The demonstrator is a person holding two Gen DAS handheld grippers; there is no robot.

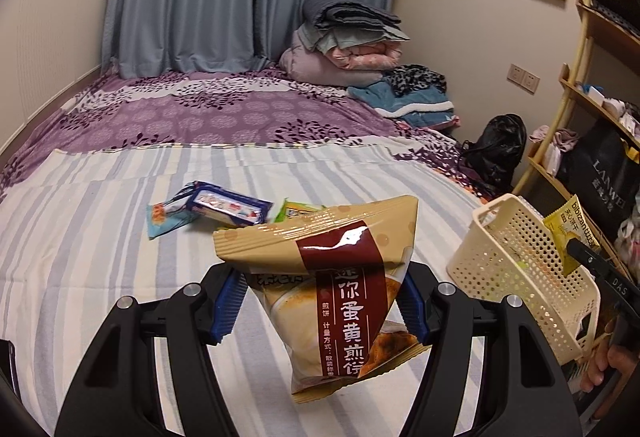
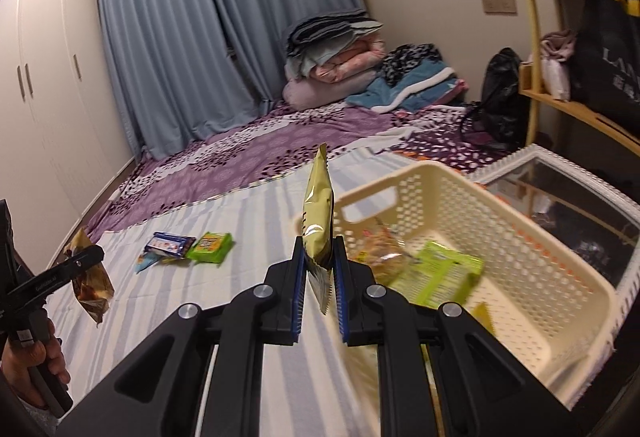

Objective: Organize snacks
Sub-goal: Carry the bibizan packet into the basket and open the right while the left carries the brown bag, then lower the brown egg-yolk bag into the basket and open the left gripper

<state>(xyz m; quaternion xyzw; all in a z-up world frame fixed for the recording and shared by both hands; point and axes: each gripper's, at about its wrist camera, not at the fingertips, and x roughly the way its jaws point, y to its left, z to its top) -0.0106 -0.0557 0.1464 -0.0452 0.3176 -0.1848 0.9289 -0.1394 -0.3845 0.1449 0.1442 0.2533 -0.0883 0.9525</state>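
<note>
My left gripper (image 1: 318, 299) is shut on a tan snack bag with a dark red label (image 1: 332, 277), held above the striped sheet; the same bag (image 2: 90, 277) shows at the left of the right wrist view. My right gripper (image 2: 318, 269) is shut on a thin yellow-gold packet (image 2: 318, 213), upright, just left of the cream perforated basket (image 2: 520, 257). That packet (image 1: 568, 229) hangs over the basket (image 1: 520, 261) in the left wrist view. Inside the basket lie a green packet (image 2: 444, 273) and a clear-wrapped snack (image 2: 380, 253). On the sheet lie a blue packet (image 1: 228, 207), a light blue packet (image 1: 166, 219) and a green packet (image 2: 210, 247).
The striped sheet (image 1: 100, 237) covers the near part of the bed, with a purple patterned cover (image 1: 224, 113) behind. Folded bedding (image 1: 344, 45) is stacked by the curtain. A wooden shelf (image 1: 592, 105), a black bag (image 1: 496, 149) and a glass-topped white table (image 2: 580, 205) stand to the right.
</note>
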